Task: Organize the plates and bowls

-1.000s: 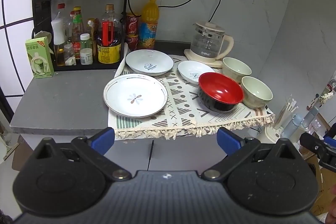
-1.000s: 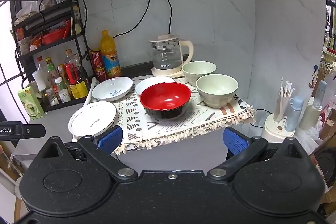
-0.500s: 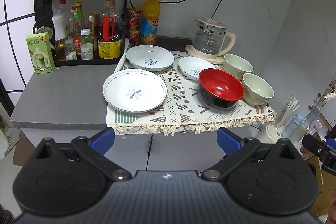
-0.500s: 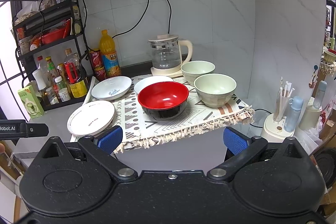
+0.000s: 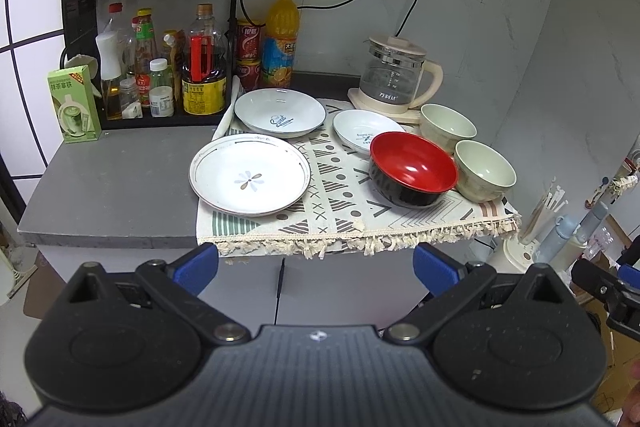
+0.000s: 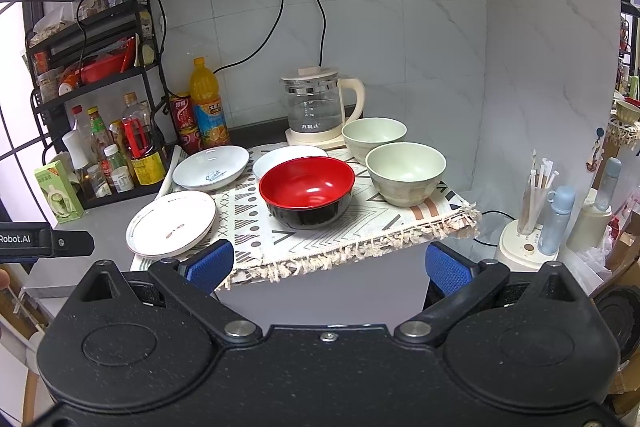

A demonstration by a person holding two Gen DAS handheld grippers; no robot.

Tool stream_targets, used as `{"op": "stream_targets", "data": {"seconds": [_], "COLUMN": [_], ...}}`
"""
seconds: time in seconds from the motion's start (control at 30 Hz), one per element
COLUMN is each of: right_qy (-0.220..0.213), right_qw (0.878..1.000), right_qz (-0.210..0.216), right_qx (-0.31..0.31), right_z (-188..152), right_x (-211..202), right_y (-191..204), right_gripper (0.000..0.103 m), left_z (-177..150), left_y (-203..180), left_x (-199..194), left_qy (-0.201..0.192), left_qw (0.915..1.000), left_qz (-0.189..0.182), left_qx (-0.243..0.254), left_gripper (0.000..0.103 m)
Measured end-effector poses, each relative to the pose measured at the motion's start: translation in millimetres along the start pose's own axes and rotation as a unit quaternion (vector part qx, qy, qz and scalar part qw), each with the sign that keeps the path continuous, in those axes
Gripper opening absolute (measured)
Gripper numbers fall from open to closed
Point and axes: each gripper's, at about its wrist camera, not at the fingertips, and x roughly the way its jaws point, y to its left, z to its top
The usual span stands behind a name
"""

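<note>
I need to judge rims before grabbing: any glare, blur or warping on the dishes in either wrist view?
Left wrist: sharp, with a small glare spot inside the red bowl; the flower plate reads evenly lit. Right wrist: also sharp, with the same bowl glinting. Both views: fisheye bending at the edges, the wall lines curved.

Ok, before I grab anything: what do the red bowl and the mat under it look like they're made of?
Red bowl: probably lacquer-look plastic, though lacquered wood can't be ruled out; glossy red inside with sharp glints, shiny black outside. Mat: woven cloth, matte, with printed patterns and a frayed tassel fringe hanging over the counter edge.
</note>
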Motion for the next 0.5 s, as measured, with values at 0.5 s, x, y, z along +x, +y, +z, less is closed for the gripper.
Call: {"op": "stream_targets", "data": {"seconds": [0.5], "right_qy": [-0.001], "right_qw": [1.000], "right_qz": [-0.001], "right_qx": [-0.011], "right_z": [2.1], "right_x": [-3.2], "right_y": [2.1], "right_gripper": [0.103], "left_z": [-0.4], "left_y": [-5.8], "left_x": [-1.2], "left_qy": [-0.003], "left_qw": [1.0000], "left_qz": [-0.003], "left_qx": [0.004], "left_gripper": [0.102]}}
